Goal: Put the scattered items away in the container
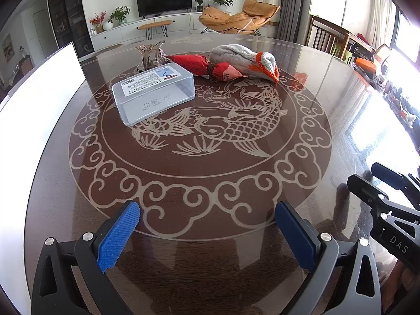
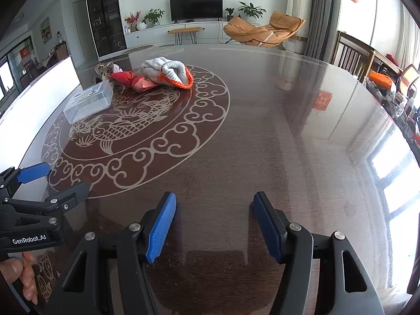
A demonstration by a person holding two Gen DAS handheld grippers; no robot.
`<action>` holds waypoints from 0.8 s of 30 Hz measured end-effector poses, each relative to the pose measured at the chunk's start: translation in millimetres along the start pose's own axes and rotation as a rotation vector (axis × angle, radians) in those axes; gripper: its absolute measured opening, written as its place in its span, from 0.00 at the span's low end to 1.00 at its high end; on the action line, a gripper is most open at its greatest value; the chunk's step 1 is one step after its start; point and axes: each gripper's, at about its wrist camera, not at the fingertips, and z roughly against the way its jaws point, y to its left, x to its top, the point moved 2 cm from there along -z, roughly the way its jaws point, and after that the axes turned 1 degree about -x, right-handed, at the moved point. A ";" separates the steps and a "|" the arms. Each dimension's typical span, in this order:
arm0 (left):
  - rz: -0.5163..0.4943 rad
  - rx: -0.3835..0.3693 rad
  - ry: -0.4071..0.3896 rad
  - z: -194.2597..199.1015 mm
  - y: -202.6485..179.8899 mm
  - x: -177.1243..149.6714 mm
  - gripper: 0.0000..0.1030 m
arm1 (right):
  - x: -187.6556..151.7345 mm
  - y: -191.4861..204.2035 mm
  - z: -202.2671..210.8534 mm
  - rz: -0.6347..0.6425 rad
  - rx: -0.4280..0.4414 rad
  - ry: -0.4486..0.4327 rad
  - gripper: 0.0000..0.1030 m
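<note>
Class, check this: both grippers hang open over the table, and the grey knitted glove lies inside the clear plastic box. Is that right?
Not quite. The glove lies on the table beyond the box, not inside it, as the left wrist view shows. Both grippers, left and right, are indeed open.

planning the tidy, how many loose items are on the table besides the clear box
3: a hair clip behind the box, a red packet to its right, and a knit glove beyond the packet. More may be hidden behind them.

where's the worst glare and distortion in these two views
Left wrist view: a blown-out white panel at left, window glare on the table at right. Right wrist view: window reflections wash out the table's right edge. Both: fisheye bends the rims; focus stays sharp.
</note>
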 end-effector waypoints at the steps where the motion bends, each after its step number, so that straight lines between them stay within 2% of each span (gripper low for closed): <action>1: 0.000 0.001 0.000 0.1 0.0 0.3 1.00 | 0.0 0.0 0.0 0.000 0.000 0.000 0.61; 8: -0.031 -0.022 0.004 -0.6 0.2 0.6 1.00 | -0.1 -0.6 0.2 0.000 0.000 0.000 0.61; 15: -0.335 -0.223 0.011 -16.5 20.8 30.1 1.00 | 0.0 -0.3 0.2 0.000 0.001 0.000 0.61; 18: -0.304 -0.196 0.024 -31.6 49.3 54.9 1.00 | 0.0 -0.4 0.3 0.000 0.001 0.000 0.61; 21: -0.201 -0.137 0.007 -46.5 84.2 78.0 1.00 | 0.0 -0.6 0.3 -0.001 0.003 0.000 0.61; 24: -0.167 -0.112 -0.002 -54.0 97.6 90.0 1.00 | -0.4 -0.8 0.3 -0.001 0.008 0.000 0.63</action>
